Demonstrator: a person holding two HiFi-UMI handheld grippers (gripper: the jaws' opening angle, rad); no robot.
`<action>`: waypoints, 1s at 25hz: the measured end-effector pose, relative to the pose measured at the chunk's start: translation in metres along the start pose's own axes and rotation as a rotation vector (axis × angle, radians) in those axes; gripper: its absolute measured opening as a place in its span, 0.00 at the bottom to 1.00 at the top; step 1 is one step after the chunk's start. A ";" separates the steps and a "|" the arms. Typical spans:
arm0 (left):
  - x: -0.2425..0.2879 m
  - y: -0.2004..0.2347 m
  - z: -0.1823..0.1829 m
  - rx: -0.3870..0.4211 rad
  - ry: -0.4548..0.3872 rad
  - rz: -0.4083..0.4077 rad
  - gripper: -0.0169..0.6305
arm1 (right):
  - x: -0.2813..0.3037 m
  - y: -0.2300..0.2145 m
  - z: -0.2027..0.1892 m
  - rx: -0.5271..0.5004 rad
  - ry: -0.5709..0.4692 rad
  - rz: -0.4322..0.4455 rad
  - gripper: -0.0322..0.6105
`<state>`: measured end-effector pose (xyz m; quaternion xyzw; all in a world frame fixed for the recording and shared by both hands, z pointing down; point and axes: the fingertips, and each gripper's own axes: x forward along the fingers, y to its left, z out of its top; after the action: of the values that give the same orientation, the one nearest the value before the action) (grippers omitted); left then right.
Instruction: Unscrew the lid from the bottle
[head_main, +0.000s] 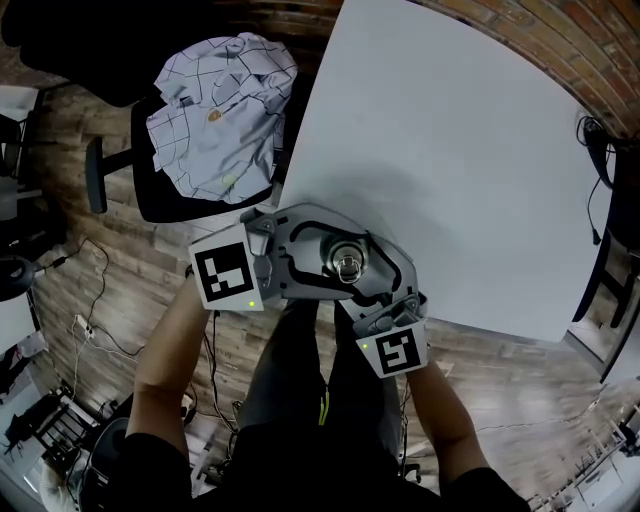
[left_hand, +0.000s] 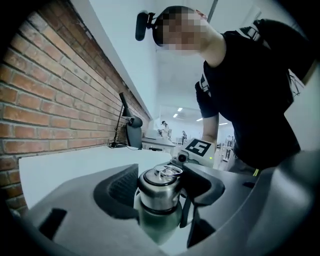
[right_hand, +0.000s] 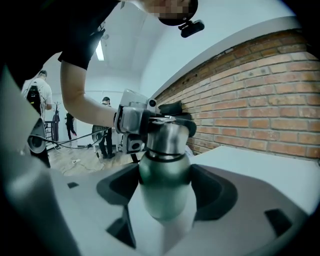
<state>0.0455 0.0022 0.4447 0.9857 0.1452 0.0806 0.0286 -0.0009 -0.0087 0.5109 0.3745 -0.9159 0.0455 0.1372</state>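
Observation:
A green metal bottle (right_hand: 165, 187) stands at the near edge of the white table (head_main: 450, 150). Its steel lid (left_hand: 159, 187) carries a small ring on top and shows from above in the head view as the lid (head_main: 345, 265). My left gripper (left_hand: 160, 195) reaches in level from the left, its pads against both sides of the lid. My right gripper (right_hand: 165, 202) comes from the opposite side, lower down, and is shut on the bottle's green body (left_hand: 159, 222). In the head view the left gripper (head_main: 372, 262) and right gripper (head_main: 352, 290) overlap around the bottle.
A black chair with a checked shirt (head_main: 215, 115) stands left of the table. A brick wall (right_hand: 260, 100) runs along the table's far side. Cables lie on the wooden floor (head_main: 90, 330). The person's legs (head_main: 300, 400) are just below the table edge.

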 end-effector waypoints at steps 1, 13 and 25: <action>-0.001 0.001 0.000 -0.009 -0.008 0.012 0.47 | 0.000 0.000 0.000 -0.003 -0.002 -0.001 0.53; -0.011 0.015 -0.004 -0.009 -0.047 0.739 0.46 | -0.001 -0.001 -0.001 0.000 -0.007 -0.012 0.53; -0.013 0.018 -0.005 0.016 -0.062 0.879 0.44 | -0.001 -0.001 -0.004 0.009 -0.007 -0.019 0.53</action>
<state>0.0378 -0.0186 0.4492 0.9560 -0.2882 0.0541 -0.0118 0.0012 -0.0076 0.5146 0.3838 -0.9126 0.0470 0.1330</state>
